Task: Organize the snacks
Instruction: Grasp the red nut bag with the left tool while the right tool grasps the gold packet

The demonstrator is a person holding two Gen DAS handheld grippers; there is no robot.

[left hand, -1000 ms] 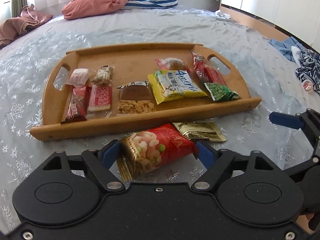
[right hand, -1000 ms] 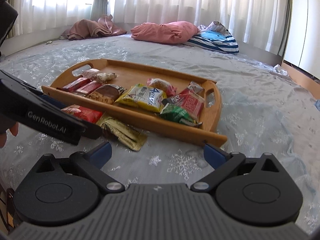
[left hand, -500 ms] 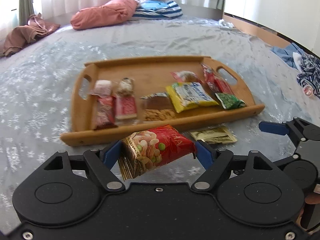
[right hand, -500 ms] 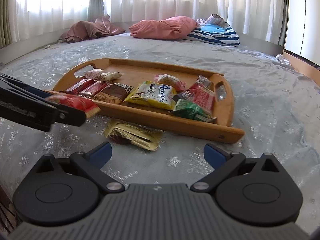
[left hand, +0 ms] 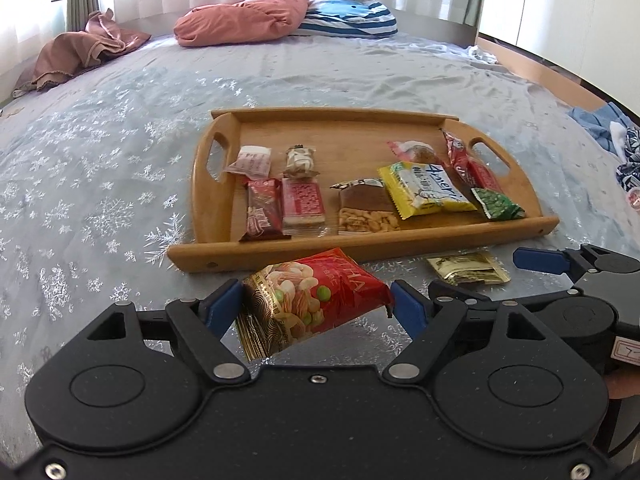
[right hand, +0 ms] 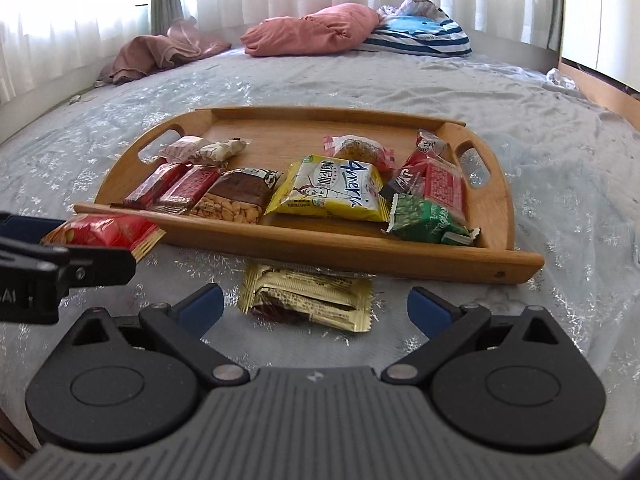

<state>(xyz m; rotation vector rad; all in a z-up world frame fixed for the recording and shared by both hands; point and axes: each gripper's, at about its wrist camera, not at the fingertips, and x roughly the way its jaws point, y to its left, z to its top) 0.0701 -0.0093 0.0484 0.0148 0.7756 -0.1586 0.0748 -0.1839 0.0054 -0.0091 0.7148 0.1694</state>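
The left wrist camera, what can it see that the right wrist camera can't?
Only the left wrist view shows the nuts picture on the front of the red nut bag squeezed in the left gripper, plus blue clothes at the bed's right edge. Only the right wrist view shows the gold packet whole and close, lying in front of the open right gripper. Both show the wooden tray of snacks, the yellow packet, the green packet and the pink pillow.
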